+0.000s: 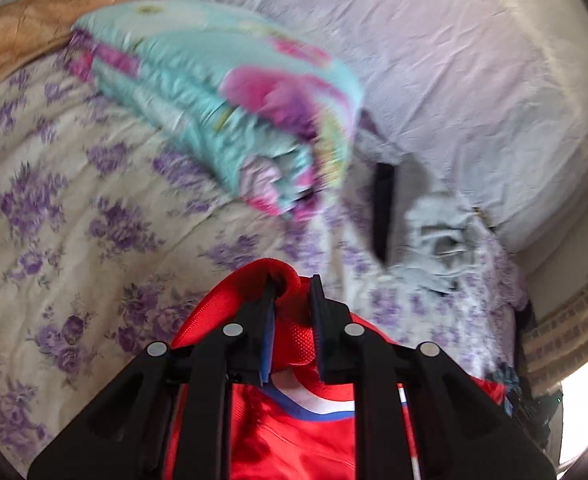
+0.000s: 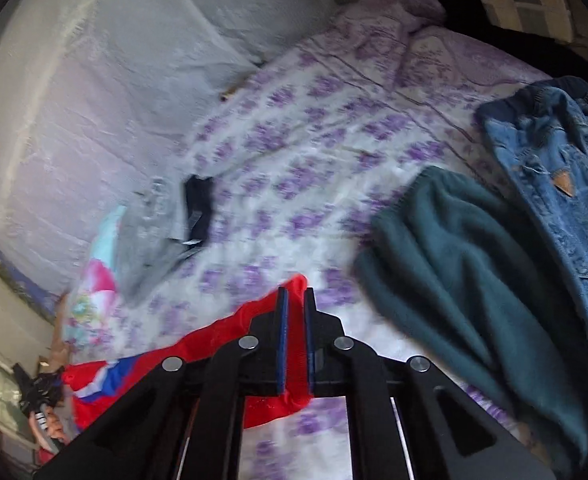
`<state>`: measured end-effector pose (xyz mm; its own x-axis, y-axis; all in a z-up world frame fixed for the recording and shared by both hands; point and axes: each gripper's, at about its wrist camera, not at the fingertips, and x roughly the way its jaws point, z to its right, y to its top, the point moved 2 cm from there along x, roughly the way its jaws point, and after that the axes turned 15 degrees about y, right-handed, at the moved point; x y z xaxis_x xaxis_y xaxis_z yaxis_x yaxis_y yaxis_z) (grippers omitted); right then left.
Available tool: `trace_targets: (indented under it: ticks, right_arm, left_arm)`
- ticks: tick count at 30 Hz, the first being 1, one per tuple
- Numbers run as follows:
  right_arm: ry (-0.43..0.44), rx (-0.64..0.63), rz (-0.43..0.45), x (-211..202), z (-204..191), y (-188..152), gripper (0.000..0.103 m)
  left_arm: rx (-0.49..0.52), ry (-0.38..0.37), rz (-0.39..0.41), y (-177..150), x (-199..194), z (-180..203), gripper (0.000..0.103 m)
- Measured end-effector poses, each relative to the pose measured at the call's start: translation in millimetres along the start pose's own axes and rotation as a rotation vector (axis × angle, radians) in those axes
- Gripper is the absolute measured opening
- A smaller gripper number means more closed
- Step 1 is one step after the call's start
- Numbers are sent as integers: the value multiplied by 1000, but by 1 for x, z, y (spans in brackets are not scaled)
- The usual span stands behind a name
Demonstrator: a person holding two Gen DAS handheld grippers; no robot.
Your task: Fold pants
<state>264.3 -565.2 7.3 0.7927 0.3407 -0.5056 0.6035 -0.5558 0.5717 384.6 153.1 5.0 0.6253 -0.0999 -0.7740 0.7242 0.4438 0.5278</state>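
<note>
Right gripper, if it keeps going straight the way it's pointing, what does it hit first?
Probably the floral bedsheet. The right gripper, shut on the red pants, points down at bare sheet; the green garment lies off to the right, the black item to the left. Depth is hard to judge.

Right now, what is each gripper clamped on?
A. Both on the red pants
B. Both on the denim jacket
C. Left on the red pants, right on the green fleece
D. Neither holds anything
A: the left gripper and the right gripper each pinch a fold of the red pants between their pads.
</note>
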Motion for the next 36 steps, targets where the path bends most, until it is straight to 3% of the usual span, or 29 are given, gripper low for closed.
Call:
trace_targets:
  ticks: [1, 2, 3, 5, 7, 9, 12, 20, 25, 30, 33, 36]
  right_arm:
    - [-50, -4, -18, 5, 9, 0, 17]
    - [-94, -8, -28, 7, 19, 1, 26]
    - [-130, -4, -21, 4, 28, 1, 40]
    - [-124, 25, 2, -5, 37, -5, 41]
    - [-35, 43, -36, -6, 34, -15, 41]
    - [36, 36, -80, -4, 24, -35, 41]
    - [52, 54, -98, -2, 21, -52, 49]
    - [166, 168, -46, -32, 27, -101, 60]
    - [205, 181, 1, -75, 16, -119, 63]
    - [228, 153, -22, -110, -1, -143, 64]
    - [250, 172, -59, -119, -9, -161, 64]
    - [292, 178, -126, -127, -23, -184, 64]
  left_arm:
    - [-4, 25, -15, -1, 9, -4, 18]
    - [-11, 39, -25, -1, 14, -8, 28]
    - [-26, 51, -32, -2, 18, -13, 35]
    - [-71, 56, -30, -1, 15, -29, 56]
    - [-90, 44, -15, 2, 6, -41, 63]
    - [-105, 37, -5, 5, -5, -55, 63]
    - [-135, -11, -33, -4, -22, -77, 63]
    - [-157, -54, -125, -84, -64, -128, 63]
    - [-146, -85, -207, -115, -53, -126, 63]
    - [-184, -106, -178, -130, -53, -122, 63]
    - [-210, -184, -198, -134, -48, -107, 63]
    - [-174, -110, -162, -139, -47, -90, 42]
